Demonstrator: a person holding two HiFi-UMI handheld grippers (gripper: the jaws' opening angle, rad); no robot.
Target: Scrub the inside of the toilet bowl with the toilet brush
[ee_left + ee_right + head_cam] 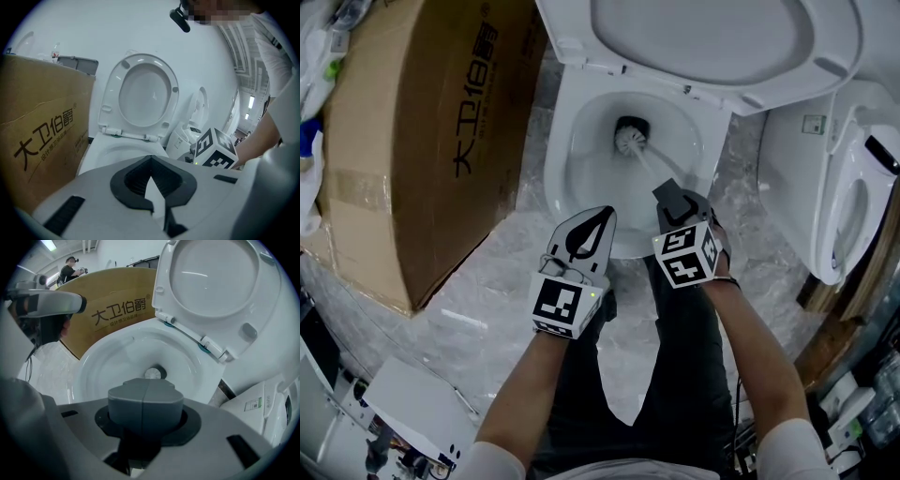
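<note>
The white toilet bowl (558, 141) stands open, its seat and lid (703, 37) raised. The toilet brush head (630, 141) rests at the drain in the bottom of the bowl. Its pale handle (654, 169) slants up to my right gripper (670, 197), which is shut on it just above the bowl's front rim. In the right gripper view the grey jaws (146, 397) meet along a seam and hide the handle; the brush head (152, 372) shows beyond them. My left gripper (602, 217) hovers at the front rim, shut, holding nothing.
A large cardboard box (422, 141) stands close on the bowl's left. A second white toilet (834, 187) sits to the right. The person's legs (675, 356) straddle the bowl's front on plastic-covered floor. Clutter lies at the lower left (403, 422).
</note>
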